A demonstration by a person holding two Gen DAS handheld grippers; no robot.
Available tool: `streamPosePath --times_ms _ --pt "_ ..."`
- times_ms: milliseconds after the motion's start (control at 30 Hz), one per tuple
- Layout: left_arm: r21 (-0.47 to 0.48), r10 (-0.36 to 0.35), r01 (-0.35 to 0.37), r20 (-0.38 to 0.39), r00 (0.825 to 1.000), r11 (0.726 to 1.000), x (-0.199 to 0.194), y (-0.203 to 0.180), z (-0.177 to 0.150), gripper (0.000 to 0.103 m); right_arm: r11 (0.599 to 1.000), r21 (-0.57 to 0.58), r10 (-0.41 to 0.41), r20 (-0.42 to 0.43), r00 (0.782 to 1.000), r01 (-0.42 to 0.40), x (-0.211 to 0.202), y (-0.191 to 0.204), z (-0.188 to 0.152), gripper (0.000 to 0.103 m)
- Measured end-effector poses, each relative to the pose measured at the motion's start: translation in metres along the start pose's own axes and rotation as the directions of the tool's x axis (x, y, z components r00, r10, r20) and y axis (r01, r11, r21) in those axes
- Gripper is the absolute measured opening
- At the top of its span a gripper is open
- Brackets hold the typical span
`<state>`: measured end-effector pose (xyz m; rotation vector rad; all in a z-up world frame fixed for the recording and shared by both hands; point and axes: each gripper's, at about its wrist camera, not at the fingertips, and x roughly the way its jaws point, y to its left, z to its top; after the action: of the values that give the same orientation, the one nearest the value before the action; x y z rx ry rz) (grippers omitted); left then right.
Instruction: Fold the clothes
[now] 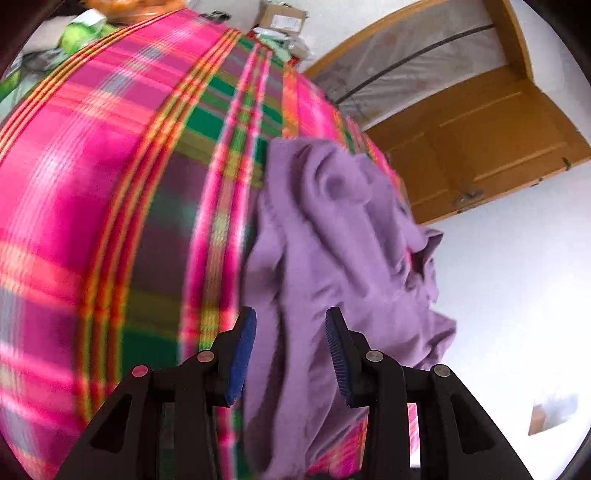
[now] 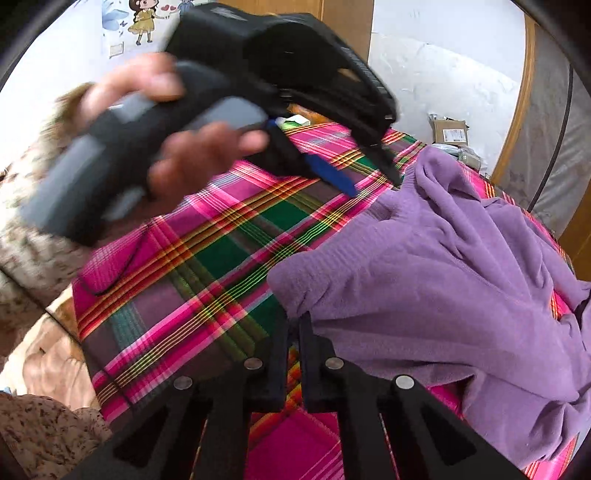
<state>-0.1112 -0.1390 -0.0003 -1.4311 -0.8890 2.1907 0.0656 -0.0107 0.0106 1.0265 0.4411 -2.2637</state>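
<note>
A crumpled purple sweater [image 1: 332, 240] lies on a pink, green and orange plaid bedsheet [image 1: 110, 184], near the bed's right edge. My left gripper [image 1: 290, 314] is open, its blue pads [image 1: 242, 354] hovering over the sweater's near part with nothing between them. In the right wrist view the sweater [image 2: 443, 277] fills the right side over the plaid sheet [image 2: 192, 266]. My right gripper [image 2: 294, 320] is shut on the sweater's ribbed edge at its near left corner. A hand holds the left gripper [image 2: 365, 181] above the sweater's far end, jaws apart.
A wooden door [image 1: 480, 140] and white wall stand past the bed's right edge. Cardboard boxes [image 2: 448, 133] and green items [image 1: 79, 35] lie at the far end. A person's patterned sleeve [image 2: 26, 240] and a beige blanket [image 2: 48, 362] are at the left.
</note>
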Motion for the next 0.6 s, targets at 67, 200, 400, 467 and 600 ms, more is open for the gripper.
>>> streamPosePath --times_ms 67,200,400,467,600 --pt "0.011 0.013 -0.012 -0.036 0.999 1.0 0.014 -0.005 0.009 0.04 1.0 0.008 0.011 0.0 1.0 -0.011 -0.002 -0.003 -0.003 0.005" --pt "0.001 0.011 -0.011 -0.077 0.997 1.0 0.036 -0.007 0.019 0.04 0.999 0.026 0.027 0.004 1.0 -0.027 -0.004 -0.007 -0.008 0.005" --pt "-0.057 -0.023 0.018 -0.091 0.996 0.998 0.051 -0.001 0.024 0.04 0.998 0.048 0.047 0.011 0.999 -0.047 -0.006 -0.014 -0.014 0.005" --pt "-0.061 -0.031 0.027 -0.068 0.997 0.998 0.049 0.0 0.024 0.022 0.997 0.054 0.051 0.012 0.999 -0.052 -0.006 -0.016 -0.015 0.005" --pt "-0.041 0.032 -0.032 0.014 0.999 0.999 0.031 0.003 0.023 0.005 0.997 0.058 0.058 0.024 0.998 -0.06 -0.008 -0.019 -0.017 0.005"
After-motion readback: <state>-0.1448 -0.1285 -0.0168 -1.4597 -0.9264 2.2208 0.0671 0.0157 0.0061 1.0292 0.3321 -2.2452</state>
